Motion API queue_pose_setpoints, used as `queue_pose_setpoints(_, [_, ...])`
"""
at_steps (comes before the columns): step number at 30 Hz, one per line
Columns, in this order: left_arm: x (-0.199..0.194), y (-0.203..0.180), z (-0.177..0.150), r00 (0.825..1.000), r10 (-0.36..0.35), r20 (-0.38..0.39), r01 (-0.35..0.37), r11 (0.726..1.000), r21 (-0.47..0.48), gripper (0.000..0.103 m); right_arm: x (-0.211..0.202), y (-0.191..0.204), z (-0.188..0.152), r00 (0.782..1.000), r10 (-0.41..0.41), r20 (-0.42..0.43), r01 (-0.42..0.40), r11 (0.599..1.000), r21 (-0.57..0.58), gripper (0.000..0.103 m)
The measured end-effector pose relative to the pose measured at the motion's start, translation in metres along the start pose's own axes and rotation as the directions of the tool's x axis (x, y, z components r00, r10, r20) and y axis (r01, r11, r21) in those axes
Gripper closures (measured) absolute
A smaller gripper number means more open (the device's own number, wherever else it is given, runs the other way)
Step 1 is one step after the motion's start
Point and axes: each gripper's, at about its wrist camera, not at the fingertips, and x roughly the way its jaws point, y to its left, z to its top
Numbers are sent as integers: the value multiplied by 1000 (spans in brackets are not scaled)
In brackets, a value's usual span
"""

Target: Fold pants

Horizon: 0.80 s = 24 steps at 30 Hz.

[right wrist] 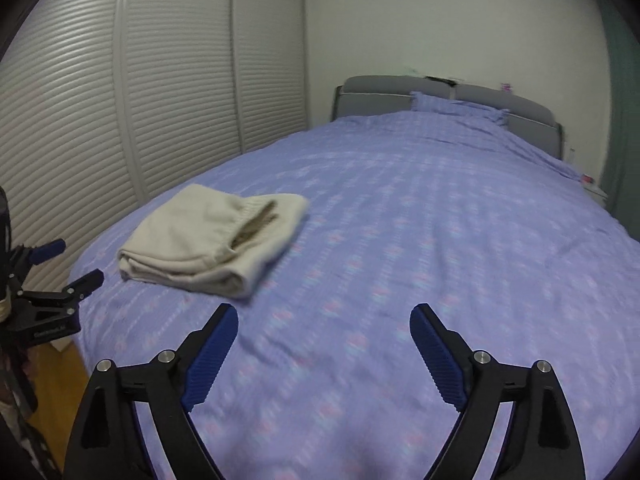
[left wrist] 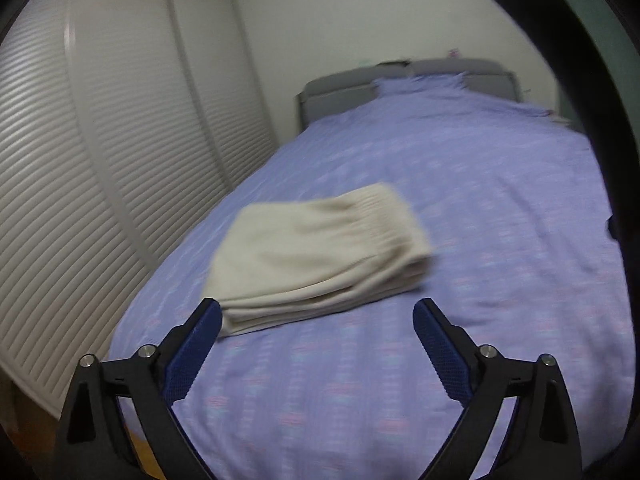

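One pair of cream pants (left wrist: 320, 258) lies on the bed, folded into a thick stack of layers, and two grippers are in play. No earlier view is at hand, so only their present stance is told.

In the left wrist view, two louvred wardrobe doors (left wrist: 120, 140) fill the left side of the frame. The lavender patterned bedspread (left wrist: 480, 240) takes up the centre and right, with a grey headboard (left wrist: 400, 80) and one matching pillow (left wrist: 420, 82) at the upper middle. The pants sit left of centre, ribbed waistband toward the upper right, folded edge toward the lower left. The left gripper (left wrist: 318, 314) points down at the bed from the bottom of the frame, its blue pads (left wrist: 192, 352) spread wide with nothing between them; the left fingertip overlaps the near corner of the pants in the picture, though whether it touches cannot be told.

In the right wrist view, the left gripper (right wrist: 70, 266) shows again at the left edge, just beside the bed's corner, and wooden floor (right wrist: 68, 364) shows under it. The pants (right wrist: 212, 240) lie in the left-centre, near the bed's left edge, with the waistband opening facing right. The right gripper (right wrist: 324, 316) is angled downward at the bottom centre, jaws wide apart and empty, clear of the pants. The bedspread (right wrist: 440, 220) to the right and beyond is open, smooth fabric up to the pillow (right wrist: 456, 110) and headboard (right wrist: 400, 90).
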Motion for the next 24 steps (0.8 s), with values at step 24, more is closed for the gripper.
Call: queue_pose_setpoints(24, [-147,-186,-14,950,-299,88,302,953,-22,0,-191,-160,-121,975,-214,65,193,952,238,12])
